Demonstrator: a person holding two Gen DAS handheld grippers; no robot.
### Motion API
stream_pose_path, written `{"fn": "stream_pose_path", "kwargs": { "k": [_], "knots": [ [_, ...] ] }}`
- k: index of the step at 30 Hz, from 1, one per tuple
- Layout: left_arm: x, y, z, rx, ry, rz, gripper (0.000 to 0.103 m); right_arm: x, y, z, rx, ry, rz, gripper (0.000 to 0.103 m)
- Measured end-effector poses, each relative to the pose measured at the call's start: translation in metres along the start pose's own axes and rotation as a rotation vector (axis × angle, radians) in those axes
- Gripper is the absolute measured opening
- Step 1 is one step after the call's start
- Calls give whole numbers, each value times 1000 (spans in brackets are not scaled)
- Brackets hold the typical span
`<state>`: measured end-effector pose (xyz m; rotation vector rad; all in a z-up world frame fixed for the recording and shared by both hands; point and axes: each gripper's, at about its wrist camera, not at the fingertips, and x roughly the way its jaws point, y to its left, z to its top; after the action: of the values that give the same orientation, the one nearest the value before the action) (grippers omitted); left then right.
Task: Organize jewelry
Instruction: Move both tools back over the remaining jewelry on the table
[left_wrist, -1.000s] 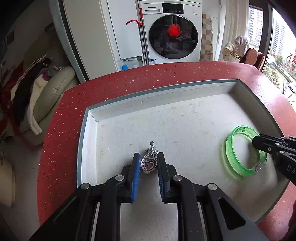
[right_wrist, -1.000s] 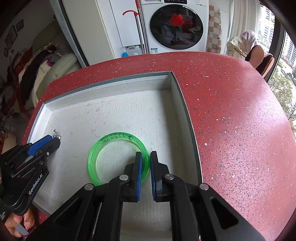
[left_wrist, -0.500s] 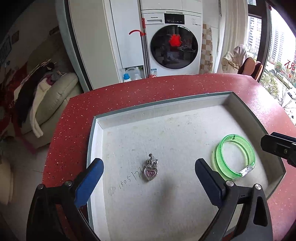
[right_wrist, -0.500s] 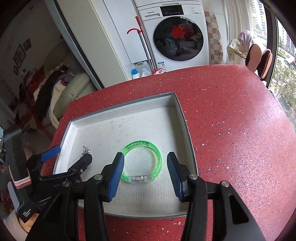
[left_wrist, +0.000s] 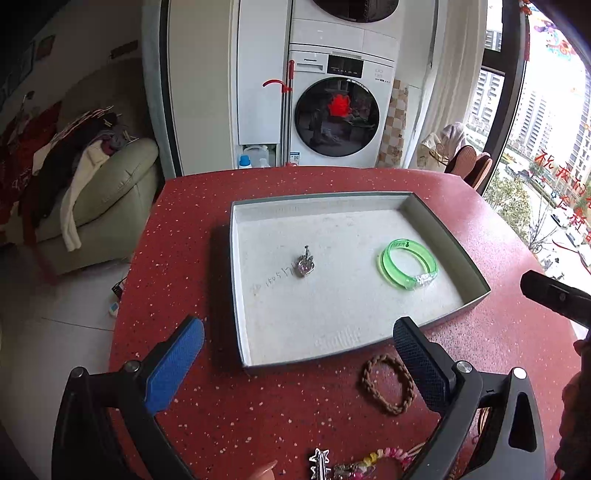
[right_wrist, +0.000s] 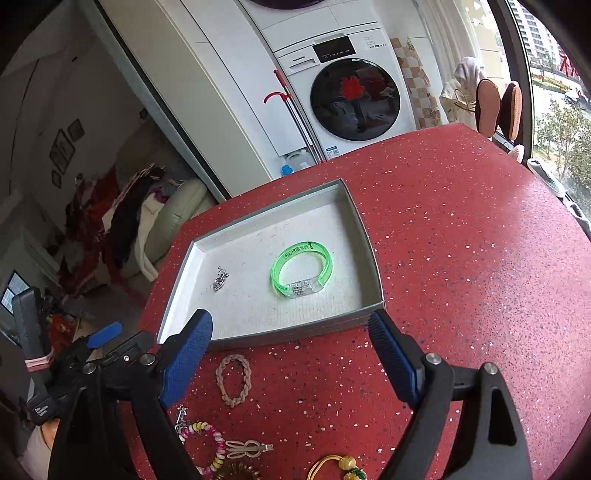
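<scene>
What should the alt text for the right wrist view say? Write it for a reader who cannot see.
The open right gripper hovers over a red speckled table, facing a shallow grey tray that holds a green bangle and a small silver pendant. A brown braided bracelet and other jewelry lie on the table, nearer than the tray.

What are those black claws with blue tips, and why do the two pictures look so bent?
They are hand-held grippers, one in each of a person's hands, each with a wide-angle camera looking along its fingers; hence the bending. One picture is from the left gripper, one from the right gripper. Both are open and hold nothing. On the red table stands a shallow grey tray with a green bangle and a heart pendant inside. A braided brown bracelet and other trinkets lie outside, unsorted.
</scene>
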<state>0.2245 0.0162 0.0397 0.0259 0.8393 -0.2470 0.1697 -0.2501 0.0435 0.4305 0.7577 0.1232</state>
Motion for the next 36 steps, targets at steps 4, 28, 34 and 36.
{"fn": "stream_pose_path", "kwargs": {
  "k": [4, 28, 34, 36],
  "knots": [
    [-18, 6, -33, 1, 7, 42, 103, -19, -3, -20, 22, -29, 11, 89],
    [-12, 11, -119, 30, 149, 69, 103, -34, -16, -124, -91, 231, -210, 89],
    [-8, 12, -118, 26, 150, 78, 103, -34, -18, -127, -76, 239, -232, 89],
    [-7, 11, -118, 32, 152, 82, 103, -36, -17, -126, -86, 232, -233, 89]
  ]
}}
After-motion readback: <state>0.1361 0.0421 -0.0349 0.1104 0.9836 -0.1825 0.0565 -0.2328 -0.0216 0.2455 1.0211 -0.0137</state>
